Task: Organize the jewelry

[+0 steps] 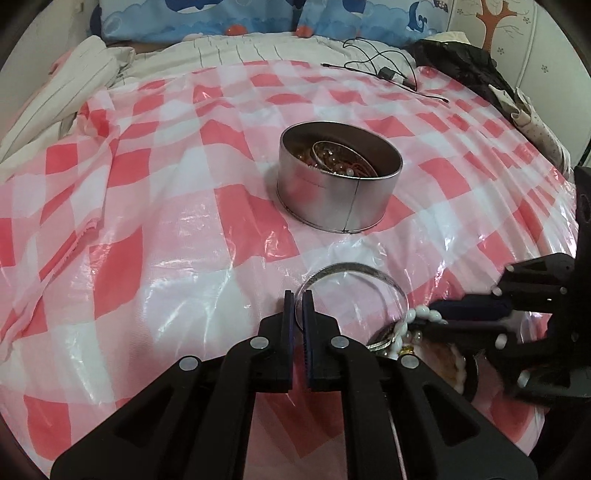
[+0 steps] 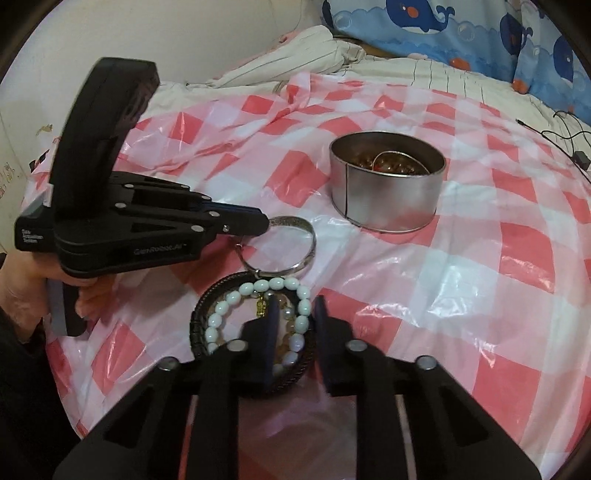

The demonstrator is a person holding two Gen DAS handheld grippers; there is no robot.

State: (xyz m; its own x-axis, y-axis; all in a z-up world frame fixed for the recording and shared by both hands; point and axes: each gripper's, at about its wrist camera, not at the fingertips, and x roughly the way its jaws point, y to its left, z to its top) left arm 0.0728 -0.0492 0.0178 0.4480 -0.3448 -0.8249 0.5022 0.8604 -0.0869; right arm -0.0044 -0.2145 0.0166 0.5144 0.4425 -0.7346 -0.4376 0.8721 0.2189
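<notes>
A round metal tin [image 1: 338, 181] holding beads and bangles sits mid-bed; it also shows in the right wrist view [image 2: 386, 184]. A silver bangle [image 1: 373, 275] lies on the checked plastic sheet. My left gripper [image 1: 298, 295] is nearly shut on the bangle's near-left rim; in the right wrist view [image 2: 264, 223] its tips meet the bangle [image 2: 304, 240]. A white bead bracelet [image 2: 236, 299] lies inside a dark braided ring [image 2: 197, 325]. My right gripper [image 2: 295, 306] is open, its fingers astride the bracelet's right side and the ring's right edge.
The red-and-white checked plastic sheet [image 1: 147, 221] covers the bed. A black cable and charger [image 1: 388, 72] lie at the far side. Whale-print pillows [image 1: 258, 18] line the headboard. Dark clothing [image 1: 461, 62] is heaped at the far right.
</notes>
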